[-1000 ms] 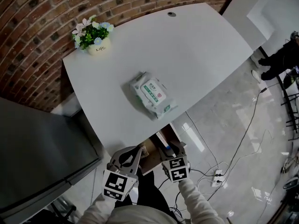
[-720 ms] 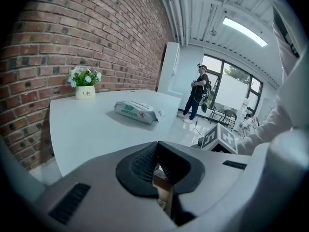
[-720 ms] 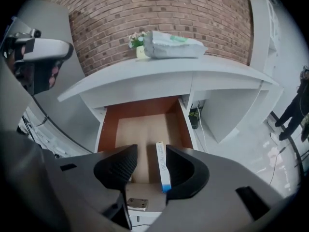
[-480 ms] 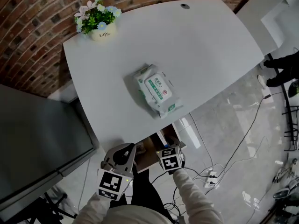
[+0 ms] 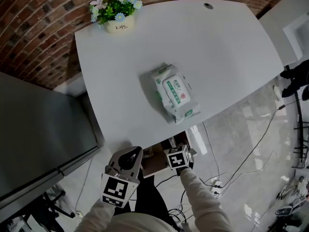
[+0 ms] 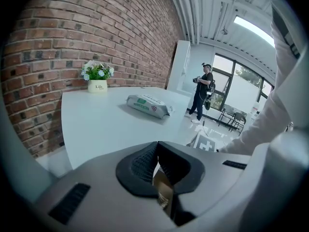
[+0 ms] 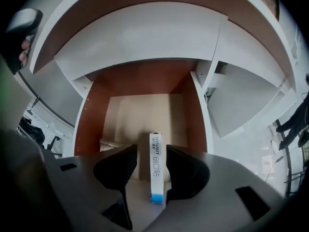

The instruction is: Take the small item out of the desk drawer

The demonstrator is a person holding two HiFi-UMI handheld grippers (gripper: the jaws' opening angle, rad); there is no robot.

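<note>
- Two jaws of the right gripper (image 7: 149, 151) stand apart inside the open desk drawer (image 7: 130, 112). The slim white box (image 7: 156, 170), blue at its near end, lies lengthwise between them.
- One side looks met: the jaw on the view's right seems to touch the box. A strip of drawer floor shows between the box and the other jaw, so I judge the grip not yet made.
- Closing well means centring first, so both pads meet the long sides squarely. Otherwise the closing jaw may push the light box sideways or twist it.
- Gripping about mid-length should stop the box drooping at either end when it lifts.
- The box is narrow and probably thin card, so firm pressure is enough; too much would crush it.
- Headroom looks short, since the white desk (image 5: 193, 47) overhangs the drawer. A small lift and then a pull back toward the person suits better than a tall rise.
- The brown side walls stand close by, and a pale crumpled scrap (image 7: 108, 144) lies at the left. A straight path keeps clear of both.
- The left gripper (image 6: 157, 151) has its jaws together. A brown sliver shows behind the pads, and I cannot tell what it is. In the head view it hangs just left of the drawer, and it is best kept there.
- On the desk top the pack of wet wipes (image 5: 175, 92) and the flower pot (image 5: 117, 18) stand well apart.
</note>
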